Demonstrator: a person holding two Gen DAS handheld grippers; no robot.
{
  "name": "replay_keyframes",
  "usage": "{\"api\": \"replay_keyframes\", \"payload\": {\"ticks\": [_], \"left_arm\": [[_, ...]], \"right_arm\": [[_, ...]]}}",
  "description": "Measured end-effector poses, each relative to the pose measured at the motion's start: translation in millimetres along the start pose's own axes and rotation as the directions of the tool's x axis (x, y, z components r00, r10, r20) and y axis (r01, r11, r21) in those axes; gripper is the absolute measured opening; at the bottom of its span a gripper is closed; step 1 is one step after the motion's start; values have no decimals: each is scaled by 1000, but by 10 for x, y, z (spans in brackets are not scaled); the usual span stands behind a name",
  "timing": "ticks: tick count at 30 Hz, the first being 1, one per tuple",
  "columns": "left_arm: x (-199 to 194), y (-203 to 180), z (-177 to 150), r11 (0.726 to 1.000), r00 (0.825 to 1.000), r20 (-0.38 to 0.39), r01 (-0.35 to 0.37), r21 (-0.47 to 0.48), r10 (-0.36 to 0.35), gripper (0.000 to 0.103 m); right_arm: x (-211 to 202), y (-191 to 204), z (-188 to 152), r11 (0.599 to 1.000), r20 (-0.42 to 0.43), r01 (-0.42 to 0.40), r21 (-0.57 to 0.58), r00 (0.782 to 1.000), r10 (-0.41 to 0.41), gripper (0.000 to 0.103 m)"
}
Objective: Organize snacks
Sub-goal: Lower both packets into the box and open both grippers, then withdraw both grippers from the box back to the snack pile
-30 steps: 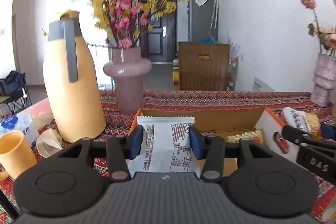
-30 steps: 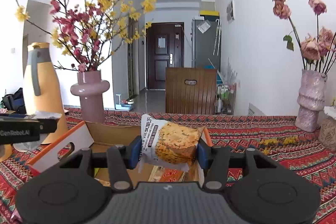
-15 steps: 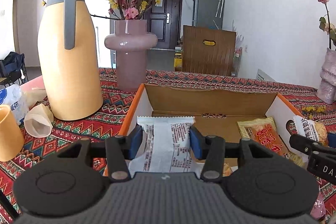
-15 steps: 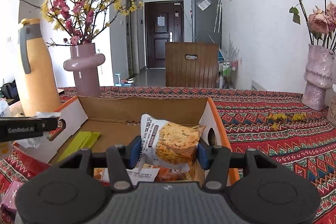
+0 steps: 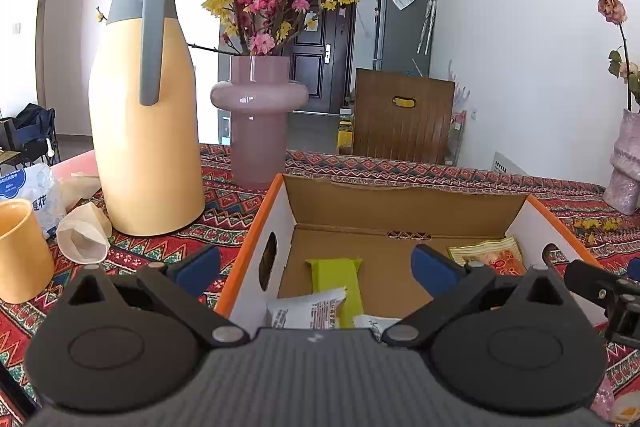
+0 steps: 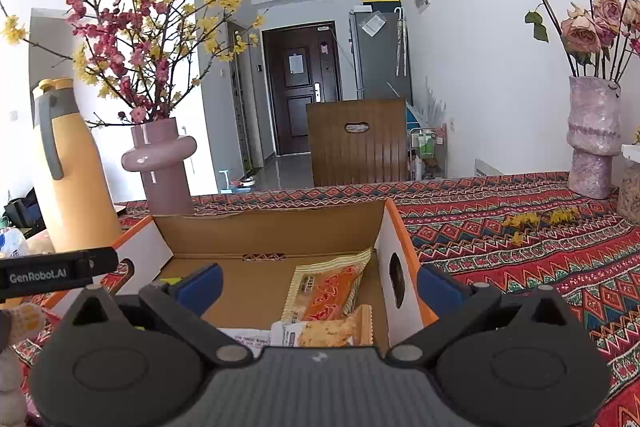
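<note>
My left hand-held gripper (image 5: 316, 265) is spread wide and holds nothing, hovering over the open, orange-edged cardboard box (image 5: 404, 201) on the patterned red table (image 5: 224, 219). My right hand-held gripper (image 6: 318, 283) is likewise spread and empty. Inside the box lie a white printed snack packet (image 5: 308, 313), a green wrapper (image 5: 338, 277), an orange-and-gold packet (image 6: 326, 293) and a cookie-print packet (image 6: 326, 333).
</note>
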State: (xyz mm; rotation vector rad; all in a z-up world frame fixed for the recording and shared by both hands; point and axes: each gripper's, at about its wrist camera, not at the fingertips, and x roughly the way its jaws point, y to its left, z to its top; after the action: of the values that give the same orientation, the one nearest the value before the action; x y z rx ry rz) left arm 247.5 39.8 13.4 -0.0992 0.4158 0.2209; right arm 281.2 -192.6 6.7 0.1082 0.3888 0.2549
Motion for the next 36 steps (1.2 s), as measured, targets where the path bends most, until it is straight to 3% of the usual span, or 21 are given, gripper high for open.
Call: {"api": "replay_keyframes", "payload": {"ticks": [10, 18, 22, 28, 36], "left_arm": [[-42, 8, 26, 1000, 1000, 6, -10, -12, 10, 103], [-487, 16, 161, 1000, 998, 62, 5, -28, -4, 103], [-648, 64, 102, 1000, 999, 46, 24, -19, -23, 103], [-847, 219, -93, 1000, 1000, 8, 20, -1, -20, 103], [-896, 433, -434, 1000, 999, -49, 0, 17, 1, 103]], "right_arm": [[-26, -6, -16, 1000, 7, 8, 0, 1000, -8, 103], [-326, 15, 140, 1000, 71, 4, -13, 997, -3, 103], [-547, 1, 143, 1000, 85, 5, -28, 996, -2, 103], [-791, -62, -17, 999, 51, 16, -52, 999, -13, 103], [-936, -234, -424, 998, -59, 41, -42, 997, -43, 103]]}}
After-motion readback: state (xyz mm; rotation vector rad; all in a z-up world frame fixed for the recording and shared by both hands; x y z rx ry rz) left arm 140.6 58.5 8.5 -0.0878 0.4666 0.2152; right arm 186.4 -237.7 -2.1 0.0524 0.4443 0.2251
